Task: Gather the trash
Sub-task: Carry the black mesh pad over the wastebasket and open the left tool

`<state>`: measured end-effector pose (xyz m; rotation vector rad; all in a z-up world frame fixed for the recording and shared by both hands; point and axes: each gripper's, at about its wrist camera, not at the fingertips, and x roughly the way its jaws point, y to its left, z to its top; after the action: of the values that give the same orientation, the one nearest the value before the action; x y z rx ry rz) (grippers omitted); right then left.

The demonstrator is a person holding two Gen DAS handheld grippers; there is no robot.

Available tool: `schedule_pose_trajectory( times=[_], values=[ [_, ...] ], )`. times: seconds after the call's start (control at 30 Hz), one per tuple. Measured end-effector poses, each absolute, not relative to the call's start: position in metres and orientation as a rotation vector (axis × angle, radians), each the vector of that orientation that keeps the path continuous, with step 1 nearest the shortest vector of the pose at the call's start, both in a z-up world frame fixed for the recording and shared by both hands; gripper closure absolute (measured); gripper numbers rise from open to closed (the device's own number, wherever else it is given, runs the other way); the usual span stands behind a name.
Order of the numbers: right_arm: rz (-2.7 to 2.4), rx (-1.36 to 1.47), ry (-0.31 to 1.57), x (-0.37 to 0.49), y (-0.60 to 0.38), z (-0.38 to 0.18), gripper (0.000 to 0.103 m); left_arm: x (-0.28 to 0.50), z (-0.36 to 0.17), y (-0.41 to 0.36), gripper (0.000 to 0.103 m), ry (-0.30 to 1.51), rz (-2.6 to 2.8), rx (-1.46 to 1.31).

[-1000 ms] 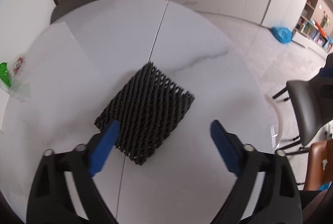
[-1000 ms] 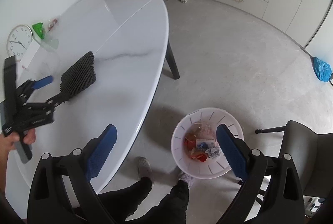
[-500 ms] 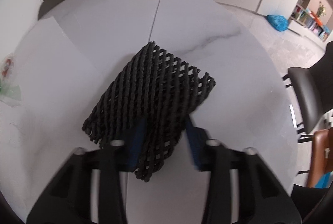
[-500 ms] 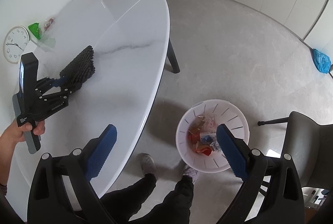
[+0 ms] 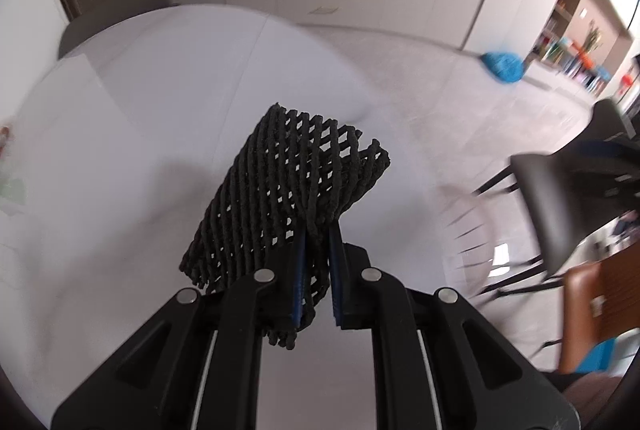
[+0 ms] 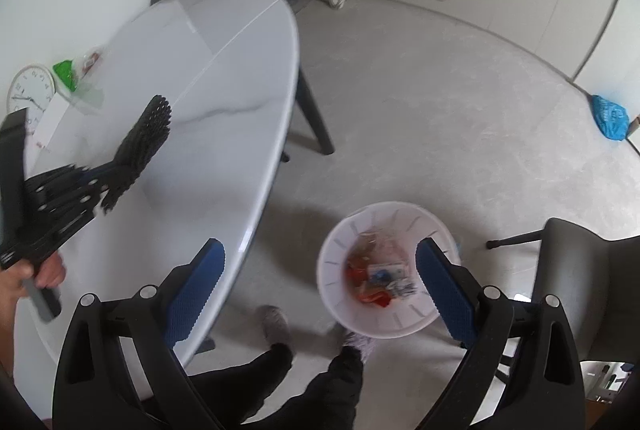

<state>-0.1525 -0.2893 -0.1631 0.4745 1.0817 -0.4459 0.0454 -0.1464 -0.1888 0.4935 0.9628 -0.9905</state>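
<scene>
My left gripper (image 5: pixel 317 238) is shut on a black foam net sleeve (image 5: pixel 288 186) and holds it lifted off the white marble table (image 5: pixel 140 102). The right wrist view shows the same sleeve (image 6: pixel 144 138) in the left gripper (image 6: pixel 110 176) above the table (image 6: pixel 224 70). My right gripper (image 6: pixel 320 270) is open and empty, held over the floor above a white trash basket (image 6: pixel 340 242) that holds several wrappers. A green and clear plastic wrapper (image 6: pixel 76 74) lies at the table's far left.
A wall clock (image 6: pixel 31 93) lies next to a white box on the table's left end. Dark chairs stand at the right (image 6: pixel 580 270) and at the table's far end (image 5: pixel 116 10). A blue bag (image 6: pixel 610 116) is on the floor. The person's legs are below.
The left gripper closed on the net sleeve and raised it off the table, swinging right. The right gripper stayed open above the basket.
</scene>
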Motion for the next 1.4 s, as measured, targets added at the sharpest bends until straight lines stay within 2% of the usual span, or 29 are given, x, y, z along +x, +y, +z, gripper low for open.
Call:
schedule_pose_trajectory(
  times=[0.2,0.47,0.7,0.73,0.8,0.83,0.87,1.1,1.23,1.4],
  values=[
    [-0.527,0.427,1.07,-0.197,-0.325,-0.149,0.007,-0.026,-0.176,-0.203,0.092,1.071,-1.074,0.422],
    [-0.592,0.463,1.055,-0.255,-0.372,-0.153,0.007,-0.1,-0.213,-0.275,0.092,1.18,-1.105,0.495],
    [-0.591,0.509,1.083,-0.278,-0.401,-0.175,0.007,-0.119,-0.252,-0.303,0.087,1.249,-1.049,0.56],
    [-0.587,0.511,1.092,-0.279,-0.405,-0.179,0.007,-0.119,-0.256,-0.305,0.085,1.259,-1.042,0.567],
    [-0.581,0.516,1.104,-0.28,-0.411,-0.186,0.007,-0.122,-0.266,-0.31,0.072,1.272,-1.027,0.575],
    [-0.577,0.517,1.11,-0.28,-0.414,-0.189,0.007,-0.122,-0.267,-0.312,0.061,1.272,-1.023,0.577],
    [-0.575,0.516,1.115,-0.28,-0.416,-0.191,0.007,-0.122,-0.269,-0.312,0.056,1.268,-1.016,0.58],
    [-0.562,0.517,1.128,-0.278,-0.422,-0.201,0.007,-0.119,-0.264,-0.319,0.036,1.268,-1.0,0.558],
    [-0.558,0.518,1.117,-0.273,-0.422,-0.197,0.007,-0.115,-0.247,-0.313,0.022,1.249,-0.999,0.526],
    [-0.54,0.487,1.061,-0.255,-0.415,-0.175,0.007,-0.097,-0.197,-0.293,0.021,1.155,-0.952,0.472]
  ],
)
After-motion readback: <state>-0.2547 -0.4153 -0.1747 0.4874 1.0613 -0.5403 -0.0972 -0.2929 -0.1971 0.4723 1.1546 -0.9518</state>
